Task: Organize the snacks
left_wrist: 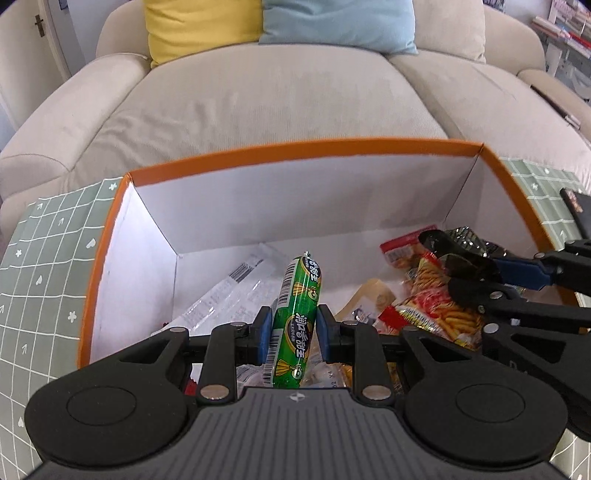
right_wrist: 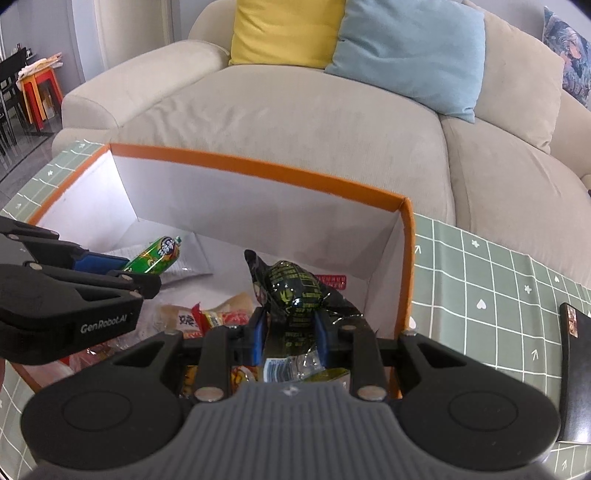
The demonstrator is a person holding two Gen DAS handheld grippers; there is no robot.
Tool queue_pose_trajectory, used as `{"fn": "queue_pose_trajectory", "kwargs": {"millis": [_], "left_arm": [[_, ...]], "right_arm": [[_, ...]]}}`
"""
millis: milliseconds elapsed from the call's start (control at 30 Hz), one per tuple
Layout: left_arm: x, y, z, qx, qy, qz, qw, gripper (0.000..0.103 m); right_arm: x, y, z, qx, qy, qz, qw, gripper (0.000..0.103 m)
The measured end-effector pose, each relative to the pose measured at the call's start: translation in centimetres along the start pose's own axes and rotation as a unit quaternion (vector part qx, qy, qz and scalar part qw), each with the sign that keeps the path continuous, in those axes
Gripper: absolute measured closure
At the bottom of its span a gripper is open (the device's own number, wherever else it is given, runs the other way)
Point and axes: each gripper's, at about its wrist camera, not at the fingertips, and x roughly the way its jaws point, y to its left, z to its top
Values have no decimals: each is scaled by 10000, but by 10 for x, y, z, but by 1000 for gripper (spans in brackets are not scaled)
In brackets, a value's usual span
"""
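Left tool [left_wrist: 291, 328] pinching green sausage stick [left_wrist: 297, 314], right tool [right_wrist: 288, 332] pinching dark foil packet [right_wrist: 295, 295] — both over orange-rimmed box [left_wrist: 295, 151]. Below tools: chip bags [left_wrist: 439, 314], clear packets already in box. Judged: 2 drops left — table [right_wrist: 480, 295] beside right tool nearly cleared.

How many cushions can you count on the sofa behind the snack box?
2 for certain: a yellow cushion against the sofa back, and a light blue cushion beside it, to its right. A patterned one may sit at the right wrist view's far right edge.
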Motion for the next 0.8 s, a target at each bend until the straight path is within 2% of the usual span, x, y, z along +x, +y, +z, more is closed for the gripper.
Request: {"fn": "queue_pose_trajectory", "kwargs": {"millis": [233, 400, 500, 567, 633, 800], "left_arm": [[7, 0, -1, 55, 162, 85, 9998, 76], [4, 3, 1, 16, 184, 103, 9998, 73], [0, 6, 3, -40, 167, 61, 9998, 63], [-6, 6, 3, -48, 84, 131, 9999, 46], [-13, 6, 4, -26, -38, 206, 9998, 39], [-37, 8, 6, -131, -313, 215, 9992, 30]], "right_arm": [[3, 1, -1, -44, 30, -3, 10000, 78], [0, 0, -1, 4, 24, 4, 10000, 78], [-4, 0, -2, 46, -5, 1, 10000, 74], [-8, -1, -2, 102, -35, 5, 9999, 65], [-13, -2, -2, 186, -88, 49, 9998, 58], [-34, -8, -3, 446, -242, 231, 9984, 44]]}}
